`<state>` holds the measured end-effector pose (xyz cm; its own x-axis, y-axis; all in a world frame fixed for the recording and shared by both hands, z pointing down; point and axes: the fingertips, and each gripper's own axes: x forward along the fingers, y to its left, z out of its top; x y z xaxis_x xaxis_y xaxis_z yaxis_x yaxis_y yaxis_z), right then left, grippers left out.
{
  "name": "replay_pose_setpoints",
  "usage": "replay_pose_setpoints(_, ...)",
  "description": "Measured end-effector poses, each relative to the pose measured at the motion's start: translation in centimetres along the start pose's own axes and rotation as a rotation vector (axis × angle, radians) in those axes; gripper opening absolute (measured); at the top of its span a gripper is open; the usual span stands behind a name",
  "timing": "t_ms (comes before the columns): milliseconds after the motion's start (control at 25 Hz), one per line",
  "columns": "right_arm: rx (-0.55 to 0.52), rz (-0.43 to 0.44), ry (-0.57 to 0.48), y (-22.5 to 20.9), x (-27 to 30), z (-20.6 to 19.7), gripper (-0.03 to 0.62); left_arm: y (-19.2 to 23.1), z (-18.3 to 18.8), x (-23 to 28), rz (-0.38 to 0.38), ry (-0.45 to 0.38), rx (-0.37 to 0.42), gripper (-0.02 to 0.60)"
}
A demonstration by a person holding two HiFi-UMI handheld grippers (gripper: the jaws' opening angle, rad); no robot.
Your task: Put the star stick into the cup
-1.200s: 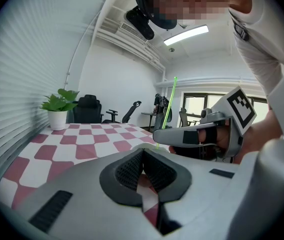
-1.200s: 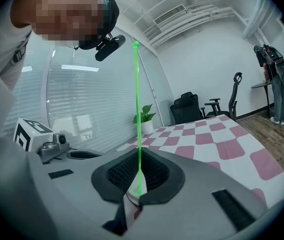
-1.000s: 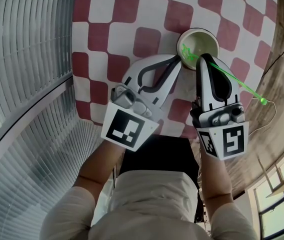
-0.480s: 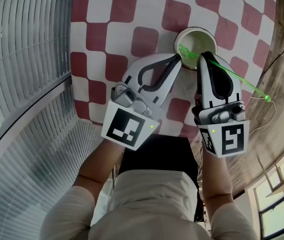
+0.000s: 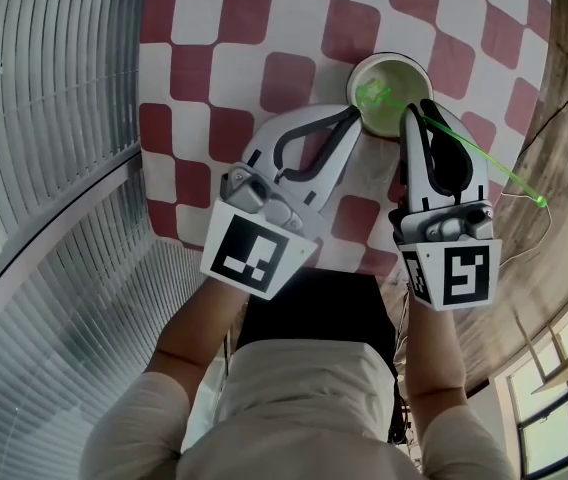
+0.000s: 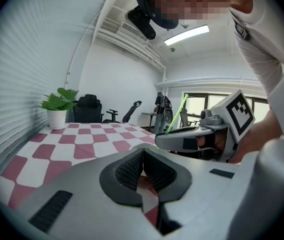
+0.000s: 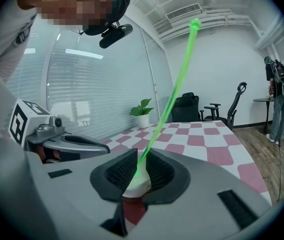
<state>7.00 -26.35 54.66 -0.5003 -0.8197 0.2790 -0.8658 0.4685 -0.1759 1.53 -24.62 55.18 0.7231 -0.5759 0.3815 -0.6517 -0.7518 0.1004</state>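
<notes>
At the right side of the checked tabletop, the cup stands upright with both grippers at its near rim. The left gripper has its fingers closed at the cup's near-left rim. A pale sliver shows between them, which I take for the cup's wall. The right gripper has its fingers closed on the star stick, which runs up between them in the right gripper view.

The stick slants. Its star end sits in the left of the cup's mouth, and the rest leans out to the near right, over the right gripper. The ball end hangs past the tabletop's edge, above the wooden floor. I judge the stick to be partly in and not yet let go.

2 things could go wrong from here:
- **Letting go at this slant.** Most of the stick's length lies outside the cup. If the fingers open now, the long end may lever the star out over the rim or pull a light cup over toward the right.
- **Bumping the cup.** The right gripper is just beside the rim. A push down or a roll of the hand could knock the cup against the left gripper's hold. It could also bend the thin stick until it springs free.
</notes>
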Motion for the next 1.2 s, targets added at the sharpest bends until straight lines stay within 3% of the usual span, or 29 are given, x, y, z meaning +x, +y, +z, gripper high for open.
replay_pose_setpoints(360,-0.019,-0.031,0.022,-0.4,-0.1,-0.4,0.046,-0.1,-0.3,0.0,-0.004,0.003,0.005,0.032)
replay_pose_setpoints(520,-0.022,-0.045,0.044,-0.6,-0.1,-0.7,0.111,-0.1,-0.2,0.0,-0.005,-0.001,0.007,0.032)
replay_pose_setpoints(1200,0.003,-0.081,0.093,-1.3,-0.3,-2.4,0.249,-0.2,-0.7,-0.2,-0.008,0.003,0.019,0.032)
